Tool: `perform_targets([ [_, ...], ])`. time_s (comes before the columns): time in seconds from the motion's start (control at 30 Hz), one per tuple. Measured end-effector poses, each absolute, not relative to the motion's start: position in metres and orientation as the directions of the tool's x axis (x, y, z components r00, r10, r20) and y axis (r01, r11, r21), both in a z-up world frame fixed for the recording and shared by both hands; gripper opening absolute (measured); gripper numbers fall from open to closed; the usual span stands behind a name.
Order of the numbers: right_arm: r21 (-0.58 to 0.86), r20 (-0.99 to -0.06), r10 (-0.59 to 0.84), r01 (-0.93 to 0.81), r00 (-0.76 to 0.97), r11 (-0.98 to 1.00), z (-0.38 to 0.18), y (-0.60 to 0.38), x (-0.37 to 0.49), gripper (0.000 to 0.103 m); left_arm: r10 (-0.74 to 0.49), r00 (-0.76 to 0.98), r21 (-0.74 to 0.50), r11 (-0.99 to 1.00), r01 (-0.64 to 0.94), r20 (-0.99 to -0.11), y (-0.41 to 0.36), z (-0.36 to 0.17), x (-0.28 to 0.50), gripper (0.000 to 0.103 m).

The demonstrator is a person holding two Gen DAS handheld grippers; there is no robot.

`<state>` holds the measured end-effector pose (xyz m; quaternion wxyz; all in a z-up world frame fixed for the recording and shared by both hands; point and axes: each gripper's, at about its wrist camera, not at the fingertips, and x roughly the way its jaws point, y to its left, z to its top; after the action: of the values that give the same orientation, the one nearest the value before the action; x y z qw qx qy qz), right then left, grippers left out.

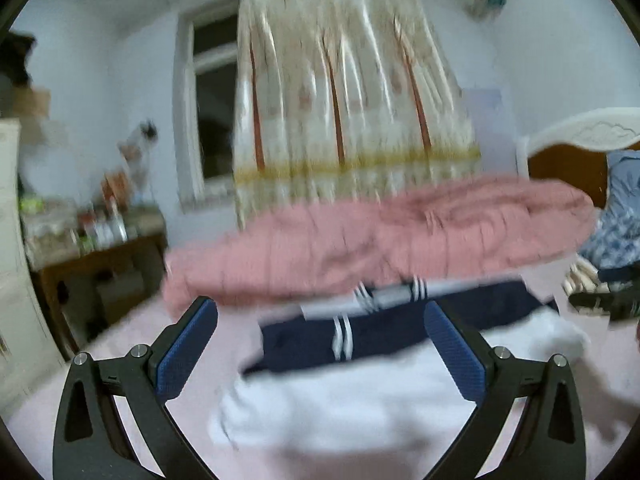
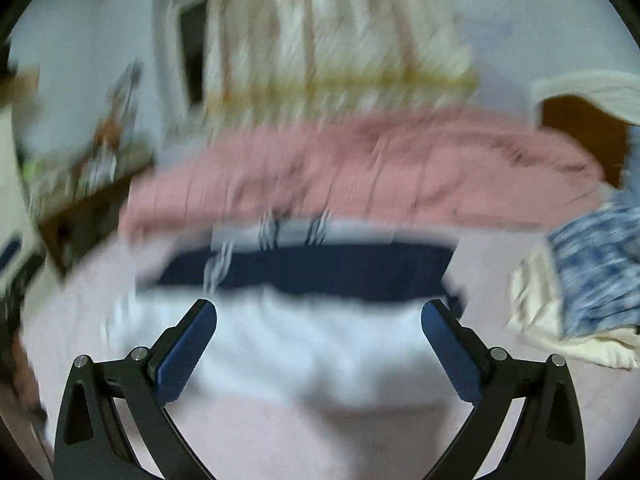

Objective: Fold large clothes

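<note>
Navy-and-white garment point(image 1: 360, 360) lying crosswise just ahead of left gripper point(image 1: 320, 344) and right gripper point(image 2: 319, 340), both spread wide, empty

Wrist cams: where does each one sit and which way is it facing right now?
Left wrist: on the left gripper, looking forward along its open fingers across the bed at a navy-and-white garment, a pink quilt and the curtain; only the fingers show.
Right wrist: on the right gripper, tilted lower at the same garment; fingers open, very blurred.
Shared: garment, quilt, curtain, headboard.
</note>
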<state>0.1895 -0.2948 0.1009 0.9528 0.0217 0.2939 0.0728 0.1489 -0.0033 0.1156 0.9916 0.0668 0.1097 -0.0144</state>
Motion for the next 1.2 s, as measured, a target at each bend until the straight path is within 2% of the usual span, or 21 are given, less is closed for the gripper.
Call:
perform_targets([
  [0.07,0.019,-0.635,0.128,-0.15,0.762,0.988,0.071,-0.289,0.198,0.103,-0.032,0.954,0.176,0.98,0.088,-0.3,-0.006,0.096,0.159,0.103],
  [0.2,-0.047,-0.726,0.103,-0.199,0.68,0.979,0.024,-0.285,0.205,0.103,0.042,0.933,0.331,0.94,0.084,-0.357,-0.014,0.052,0.167,0.103],
  [0.33,-0.089,-0.759,0.046,-0.173,0.65,0.981,-0.009,-0.284,0.209,0.103,0.068,0.915,0.363,0.927,0.089,-0.398,-0.011,0.015,0.173,0.103],
  [0.63,-0.182,-0.771,-0.036,-0.166,0.636,0.969,-0.032,-0.273,0.227,0.103,0.09,0.817,0.439,0.874,0.21,-0.57,-0.017,-0.038,0.207,0.103],
  [0.9,-0.272,-0.762,-0.098,-0.178,0.64,0.946,-0.044,-0.274,0.247,0.103,0.165,0.792,0.534,0.814,0.227,-0.588,-0.016,-0.056,0.242,0.103],
  [0.97,-0.32,-0.744,-0.139,-0.166,0.653,0.933,-0.044,-0.274,0.253,0.103,0.146,0.777,0.527,0.808,0.264,-0.613,-0.014,-0.06,0.254,0.103],
  [1.07,-0.375,-0.723,-0.172,-0.171,0.669,0.911,-0.045,-0.275,0.263,0.103,0.096,0.798,0.569,0.752,0.334,-0.595,-0.012,-0.06,0.261,0.103],
  [1.13,-0.426,-0.695,-0.196,-0.177,0.692,0.887,-0.046,-0.274,0.269,0.103,0.069,0.771,0.547,0.744,0.383,-0.633,-0.007,-0.06,0.266,0.103],
  [1.2,-0.491,-0.655,-0.218,-0.189,0.723,0.85,-0.047,-0.273,0.272,0.095,0.068,0.759,0.557,0.722,0.41,-0.647,-0.004,-0.059,0.263,0.103],
])
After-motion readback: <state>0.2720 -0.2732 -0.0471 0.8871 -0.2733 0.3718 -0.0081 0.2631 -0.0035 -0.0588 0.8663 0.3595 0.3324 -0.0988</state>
